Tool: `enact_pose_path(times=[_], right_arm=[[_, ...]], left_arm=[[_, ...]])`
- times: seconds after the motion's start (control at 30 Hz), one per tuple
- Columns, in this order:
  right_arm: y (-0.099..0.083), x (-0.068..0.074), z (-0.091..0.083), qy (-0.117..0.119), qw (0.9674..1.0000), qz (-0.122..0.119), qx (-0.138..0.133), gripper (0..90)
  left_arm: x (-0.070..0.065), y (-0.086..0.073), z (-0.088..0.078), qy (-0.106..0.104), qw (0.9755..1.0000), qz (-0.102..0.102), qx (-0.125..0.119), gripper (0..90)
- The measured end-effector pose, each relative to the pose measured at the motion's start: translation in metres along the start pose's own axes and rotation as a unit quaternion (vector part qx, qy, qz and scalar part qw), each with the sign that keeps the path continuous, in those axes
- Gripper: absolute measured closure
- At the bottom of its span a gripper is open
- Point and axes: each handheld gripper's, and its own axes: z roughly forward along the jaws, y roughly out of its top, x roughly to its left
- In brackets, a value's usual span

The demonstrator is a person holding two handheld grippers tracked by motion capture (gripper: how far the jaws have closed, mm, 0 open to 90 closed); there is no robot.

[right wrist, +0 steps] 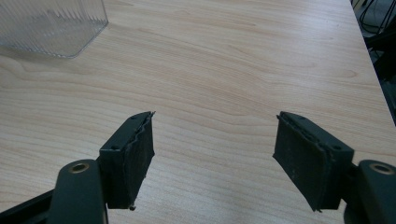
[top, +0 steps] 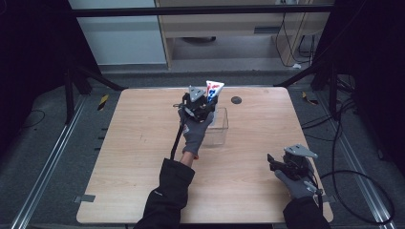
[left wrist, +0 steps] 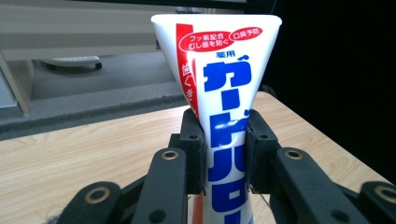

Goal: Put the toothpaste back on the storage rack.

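Clamping a toothpaste tube above a clear box

Gripping the white toothpaste tube between both pads, the left gripper holds it upright with the broad crimped end on top. That gripper's own view makes the grasp plain: each black jaw presses a side of the tube, and the blue and red lettering is sharp enough to see (though the tube's lower end is cut off at the bottom edge). From the high view the tube is just a small white wedge with red and blue marks, but here its place on the wooden table is clear: toward the far side, about the middle, directly above the clear plastic box.

Near the right corner of the table the right gripper rests in a gloved hand, well apart from the box. Its own view shows the jaws spread wide with bare wood between them, and a ribbed corner of the clear box at the far left.
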Motion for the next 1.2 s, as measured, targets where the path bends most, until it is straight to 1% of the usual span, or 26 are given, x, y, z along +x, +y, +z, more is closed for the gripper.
enact_pose_path(times=[0.13,0.23,0.4,0.5,0.57,0.73,0.97,1.2], right_arm=[[0.0,0.0,0.0,0.001,1.0,0.0,0.0,28.2],[0.0,0.001,0.0,0.001,1.0,0.001,-0.001,28.2],[0.0,0.001,0.0,0.0,1.0,0.0,0.001,28.2],[0.0,0.001,0.0,0.001,1.0,-0.001,0.001,28.2],[0.0,0.001,0.0,0.001,1.0,-0.001,0.001,28.2],[-0.001,0.001,0.001,0.001,1.0,-0.004,0.001,28.2],[-0.001,0.001,0.001,0.001,1.0,-0.005,0.002,28.1],[-0.001,0.001,0.001,0.002,1.0,-0.004,0.003,27.9]], left_arm=[[0.0,-0.008,0.003,0.0,1.0,-0.003,0.006,72.2],[0.0,-0.014,0.006,0.003,0.9999,0.003,0.01,72.2],[0.001,-0.019,0.01,0.002,0.9999,0.003,0.015,72.2],[0.001,-0.023,0.013,0.001,0.9999,-0.001,0.016,72.1],[0.001,-0.025,0.014,0.002,0.9998,0.002,0.02,72.1],[0.003,-0.032,0.016,0.0,0.9995,0.006,0.03,71.9],[0.005,-0.04,0.018,-0.003,0.9994,0.006,0.033,71.7],[0.005,-0.044,0.018,-0.005,0.9992,0.013,0.037,71.2]])
